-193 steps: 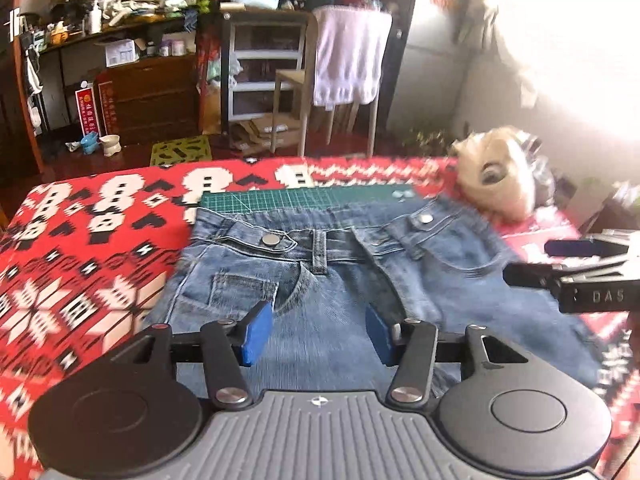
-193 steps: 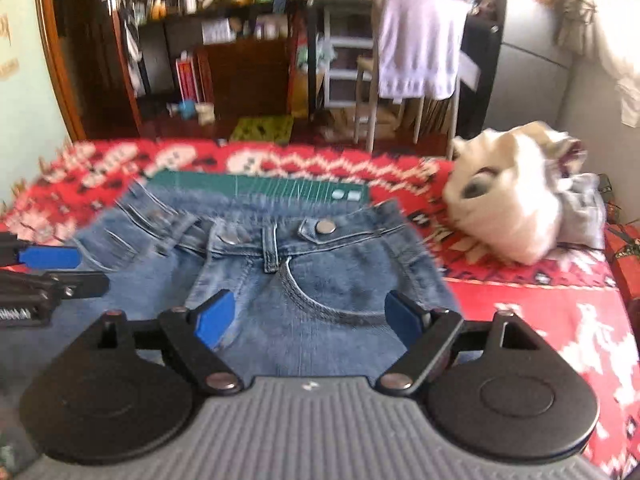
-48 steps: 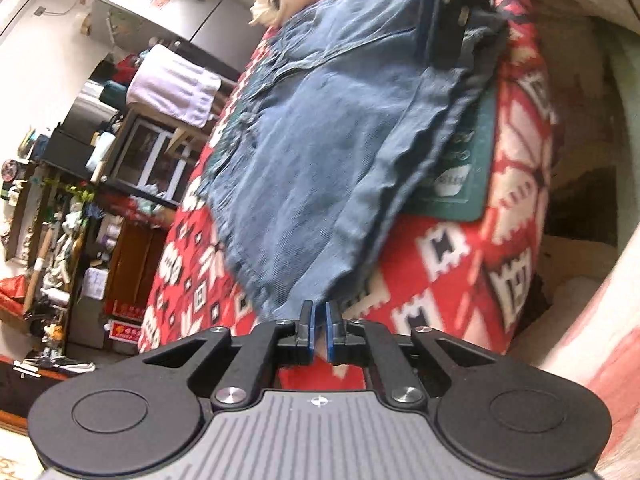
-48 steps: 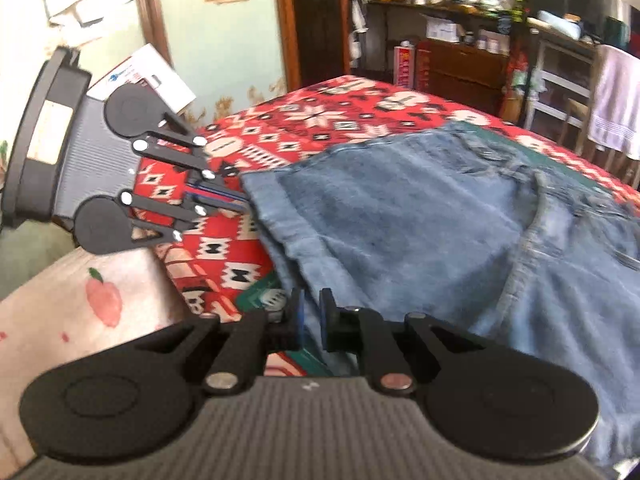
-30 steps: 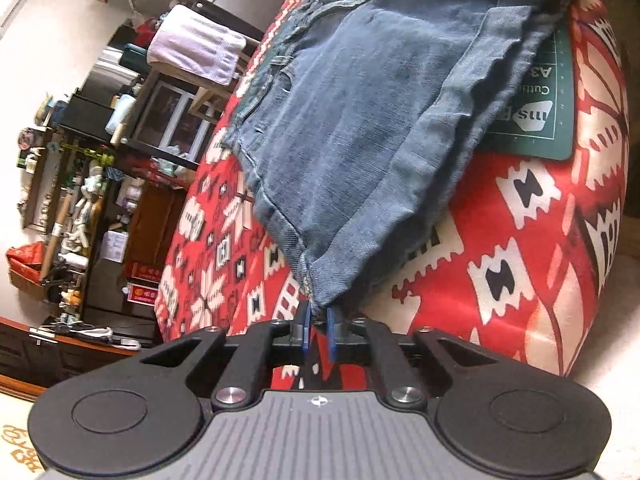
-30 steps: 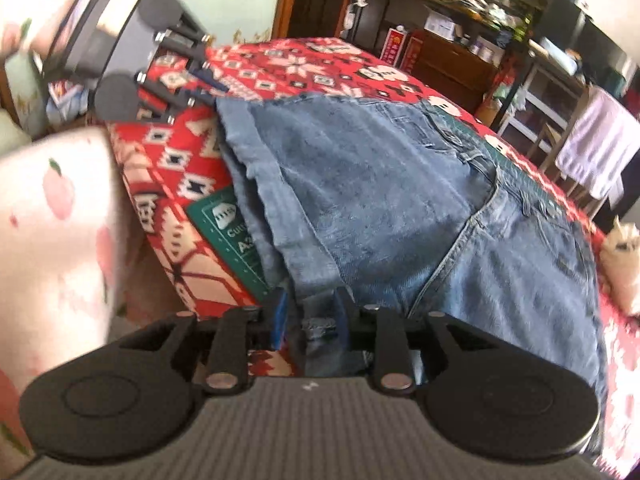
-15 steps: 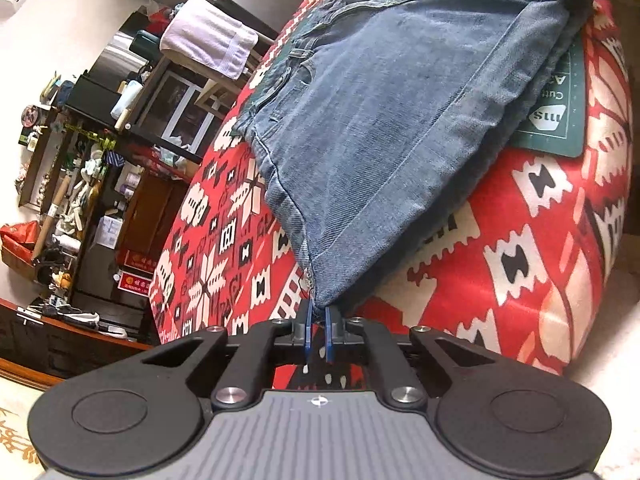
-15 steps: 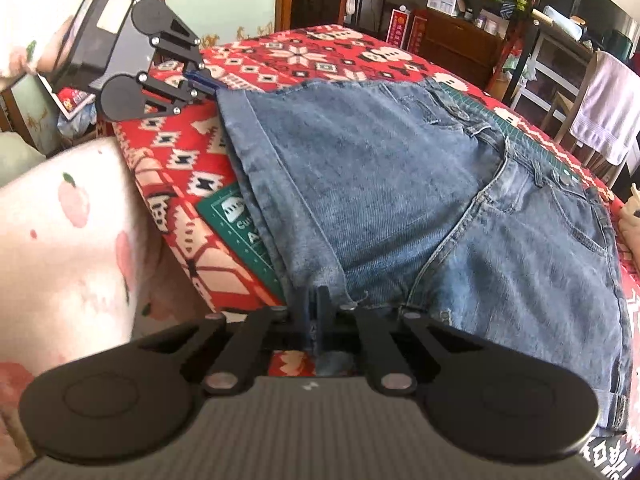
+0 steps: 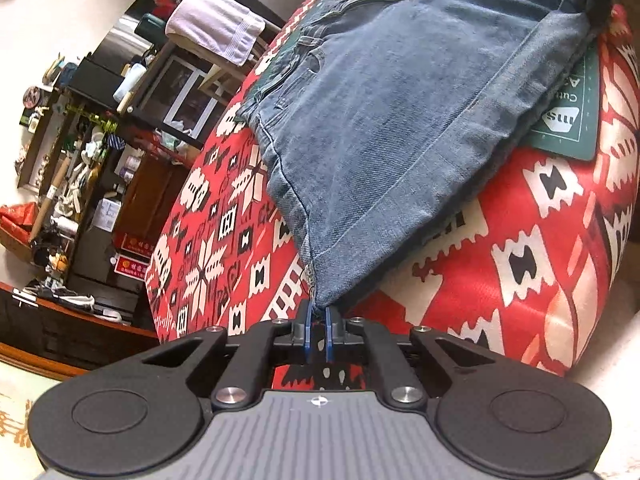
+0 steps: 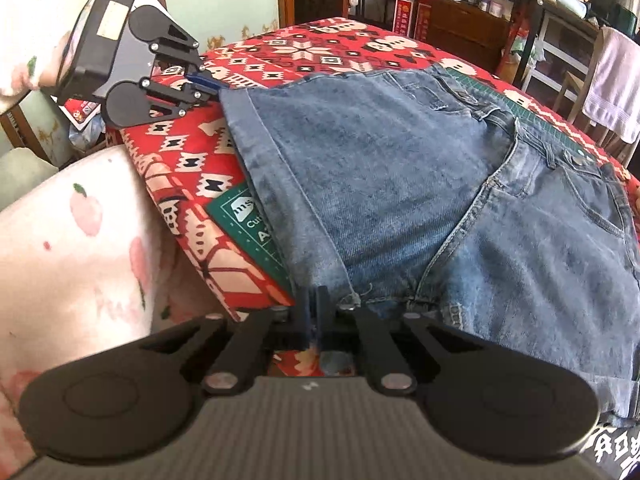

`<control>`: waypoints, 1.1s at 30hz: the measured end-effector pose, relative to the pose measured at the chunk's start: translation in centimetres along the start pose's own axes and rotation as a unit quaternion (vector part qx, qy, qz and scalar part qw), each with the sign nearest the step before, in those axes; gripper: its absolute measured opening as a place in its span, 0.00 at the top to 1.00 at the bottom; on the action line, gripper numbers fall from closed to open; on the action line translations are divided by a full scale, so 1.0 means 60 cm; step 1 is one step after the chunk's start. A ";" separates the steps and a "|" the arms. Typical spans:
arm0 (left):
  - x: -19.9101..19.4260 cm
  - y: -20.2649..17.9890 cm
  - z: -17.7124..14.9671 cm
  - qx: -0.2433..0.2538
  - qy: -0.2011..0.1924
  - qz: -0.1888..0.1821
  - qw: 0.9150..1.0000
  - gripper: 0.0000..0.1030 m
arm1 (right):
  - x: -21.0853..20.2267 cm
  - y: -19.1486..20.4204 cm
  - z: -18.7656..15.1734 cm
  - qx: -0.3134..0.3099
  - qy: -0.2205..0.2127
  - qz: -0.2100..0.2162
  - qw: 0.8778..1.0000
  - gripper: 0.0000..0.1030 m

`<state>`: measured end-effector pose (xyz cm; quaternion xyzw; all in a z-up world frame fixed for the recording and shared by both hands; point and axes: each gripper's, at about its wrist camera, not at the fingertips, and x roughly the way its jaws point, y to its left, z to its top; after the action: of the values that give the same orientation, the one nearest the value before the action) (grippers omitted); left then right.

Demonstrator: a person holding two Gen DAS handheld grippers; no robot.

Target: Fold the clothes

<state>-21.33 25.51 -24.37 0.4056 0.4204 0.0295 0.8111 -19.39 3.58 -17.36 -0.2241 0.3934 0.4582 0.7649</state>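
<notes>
Denim, blue and faded: the jean shorts [image 10: 400,184] lie flat on the red patterned tabletop [image 9: 224,216], over the green cutting mat [image 10: 248,220]. The left tongs [image 9: 317,332] pinch one hem corner and the right tongs [image 10: 313,316] the other. To fold well, lift both corners evenly toward the waistband.

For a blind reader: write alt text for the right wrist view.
The right gripper pinches the near hem of blue denim shorts spread on a red patterned cloth. At upper left, the left gripper grips the hem's far corner. A green cutting mat peeks out beneath the shorts.
</notes>
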 end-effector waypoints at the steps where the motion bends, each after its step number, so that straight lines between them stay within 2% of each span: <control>1: -0.001 -0.001 0.000 0.002 0.003 0.003 1.000 0.90 | -0.002 -0.003 0.000 0.006 0.000 0.002 1.000 0.97; 5: -0.005 0.006 -0.011 -0.015 0.016 0.004 1.000 0.90 | -0.016 -0.008 0.004 0.018 -0.009 0.011 1.000 0.96; 8: -0.020 0.022 -0.012 -0.041 0.011 0.006 0.999 0.90 | -0.024 -0.010 0.009 0.021 -0.023 0.014 0.999 0.92; 13: -0.070 0.023 0.027 -0.059 -0.048 -0.020 0.997 0.90 | -0.014 -0.002 0.025 -0.006 -0.037 0.004 0.999 0.90; 18: -0.105 -0.032 0.084 -0.007 -0.117 -0.068 0.991 0.90 | 0.015 0.033 0.030 -0.066 -0.029 -0.007 0.997 0.83; 23: -0.106 -0.083 0.124 0.057 -0.148 -0.105 0.982 0.90 | 0.036 0.052 0.026 -0.097 -0.030 -0.023 0.995 0.81; 27: -0.107 -0.107 0.143 0.096 -0.164 -0.120 0.974 0.90 | 0.034 0.036 0.027 -0.064 -0.039 -0.015 0.997 0.96; 33: -0.106 -0.135 0.155 0.136 -0.178 -0.123 0.967 0.90 | 0.023 0.013 0.028 -0.015 -0.048 0.004 0.999 0.98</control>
<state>-21.25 11.76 -22.75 0.4563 0.3162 -0.2007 0.8072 -19.01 5.84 -17.50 -0.2116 0.3498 0.4771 0.7780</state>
